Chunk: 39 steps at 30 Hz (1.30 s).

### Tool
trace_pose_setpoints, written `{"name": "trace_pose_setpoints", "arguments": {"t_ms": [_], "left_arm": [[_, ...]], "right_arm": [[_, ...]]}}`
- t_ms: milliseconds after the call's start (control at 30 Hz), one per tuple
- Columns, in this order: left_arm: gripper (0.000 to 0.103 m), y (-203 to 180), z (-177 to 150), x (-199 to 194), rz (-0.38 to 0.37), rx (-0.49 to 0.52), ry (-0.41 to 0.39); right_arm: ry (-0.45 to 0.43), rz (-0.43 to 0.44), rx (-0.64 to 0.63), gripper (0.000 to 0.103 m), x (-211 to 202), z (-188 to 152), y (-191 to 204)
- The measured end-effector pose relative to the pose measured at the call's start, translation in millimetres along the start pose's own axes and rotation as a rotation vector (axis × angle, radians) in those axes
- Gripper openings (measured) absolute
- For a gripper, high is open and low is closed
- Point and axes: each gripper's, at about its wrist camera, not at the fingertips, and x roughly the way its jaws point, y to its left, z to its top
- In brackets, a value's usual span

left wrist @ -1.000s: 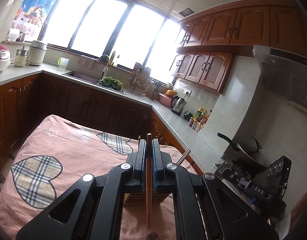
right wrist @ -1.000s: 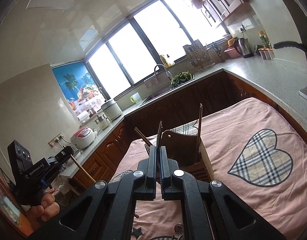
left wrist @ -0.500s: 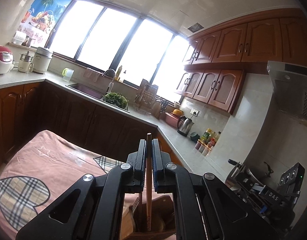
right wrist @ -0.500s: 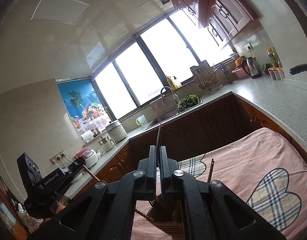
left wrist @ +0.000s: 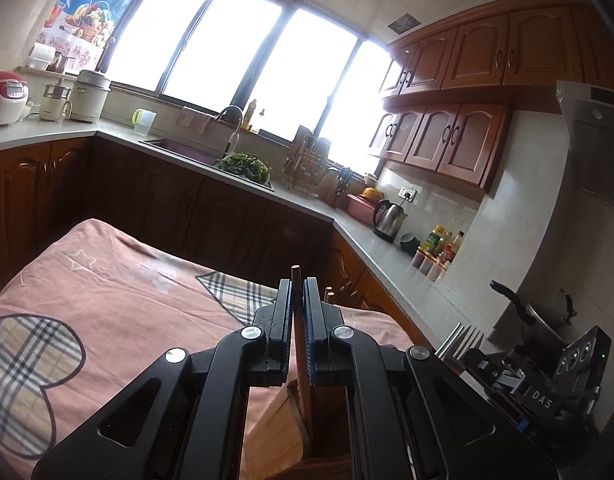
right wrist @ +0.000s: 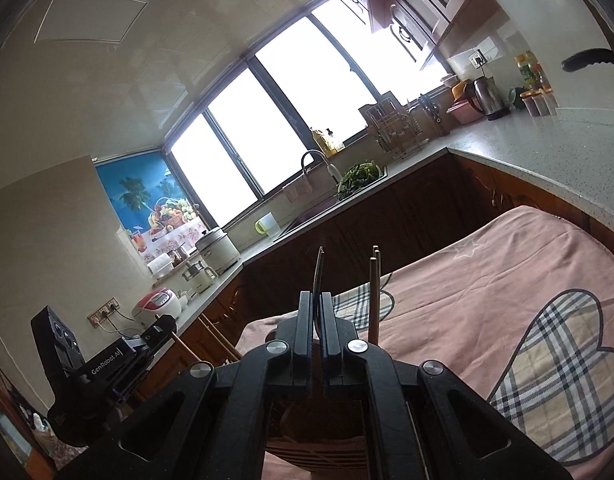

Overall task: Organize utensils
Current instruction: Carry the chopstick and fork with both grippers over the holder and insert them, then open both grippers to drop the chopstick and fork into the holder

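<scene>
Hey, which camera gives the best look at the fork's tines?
Left wrist view: the fork in the right gripper shows its tines spread broadside. In the right wrist view the fork appears edge-on, a thin sliver.

From my left wrist view, the black body of my right claw unit carries white lettering; I can read "DAS", the tail of a longer word whose start is hidden. From my right wrist view, my left claw unit shows "GenRobot.AI" in white along its dark side. Bottle labels by the kettle and the markings on the rice cooker are too small for me to read.
</scene>
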Motion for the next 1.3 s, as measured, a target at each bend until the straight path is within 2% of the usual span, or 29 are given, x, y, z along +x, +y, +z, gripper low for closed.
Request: {"name": "trace_pose_setpoints", "arguments": {"t_ms": [167,267,533,667,767,800,867,933,1000,1033,1067,1100,1167,1233,1300], "left_arm": [[0.005,-8,-16,9,-0.013,0.045,0.051],[0.006,-13,-19,9,0.001,0.081,0.048],[0.006,-12,-15,9,-0.004,0.077,0.070],[0.006,-11,-15,10,0.003,0.074,0.081],[0.017,-10,-15,11,0.008,0.067,0.091],[0.031,-10,-15,10,0.013,0.064,0.092],[0.046,-9,-15,7,0.017,0.057,0.084],[0.051,-8,-15,5,0.018,0.054,0.083],[0.060,-8,-15,3,0.019,0.053,0.091],[0.065,-7,-15,2,0.022,0.053,0.093],[0.070,-7,-16,0,0.028,0.052,0.098],[0.080,-5,-17,-3,0.033,0.048,0.100],[0.084,-2,-18,-10,0.037,0.039,0.094],[0.091,1,-20,-16,0.049,0.033,0.101],[0.091,5,-21,-22,0.052,0.023,0.106]], "right_arm": [[0.035,-0.012,0.021,0.003,5,-15,-11],[0.036,-0.014,0.018,0.003,6,-20,-12],[0.059,-0.014,0.018,0.003,9,-16,-8],[0.067,-0.025,0.015,0.008,10,-14,-7],[0.072,-0.029,0.012,0.008,10,-14,-5],[0.077,-0.030,0.007,0.009,10,-14,-3],[0.076,-0.037,0.001,0.012,8,-14,-1],[0.070,-0.037,0.006,0.021,5,-14,-1],[0.057,-0.042,0.012,0.048,0,-14,0],[0.046,-0.045,0.015,0.056,-2,-15,0],[0.034,-0.046,0.018,0.071,-5,-14,-1],[0.022,-0.051,0.018,0.088,-8,-14,-1],[0.007,-0.079,0.010,0.097,-13,-13,0],[0.004,-0.084,0.002,0.097,-17,-12,1],[0.008,-0.085,0.004,0.097,-20,-12,2]]}}
